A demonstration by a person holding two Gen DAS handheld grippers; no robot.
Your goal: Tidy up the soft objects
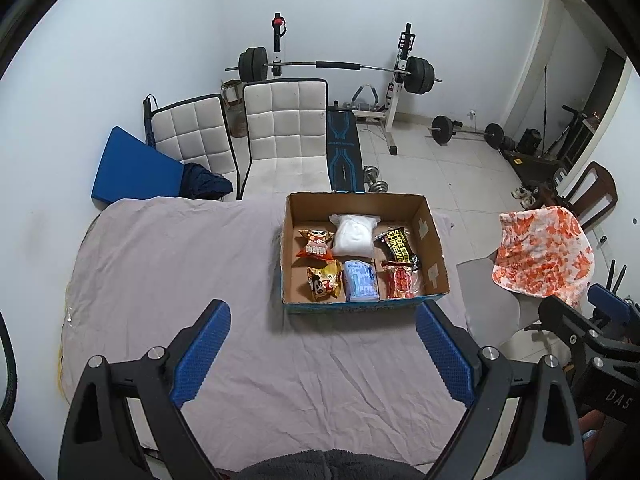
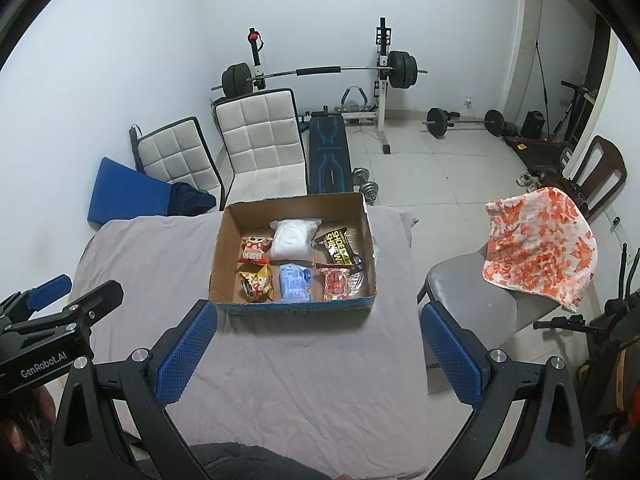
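Snack packets sorted in the cardboard box [image 1: 434, 240] on my cloth-covered counter [image 1: 168, 264].
Both my left tool [image 1: 322, 354] and right tool [image 2: 320, 354] hover spread wide and empty, just short of the box's near wall.

Both fisheye views look forward and steeply down from above the near edge of the cloth-covered bench [image 1: 180, 264], each framed at the bottom by its own blue-padded tongs. The left wrist view sits further left, with the cardboard box [image 1: 362, 204] right of centre and the right tongs [image 1: 592, 312] at its right edge. The right wrist view has the box centred and the left tongs [image 2: 60, 296] at its left edge. Both share bench, box, white chairs [image 2: 260, 136] and barbell rack [image 2: 320, 72].
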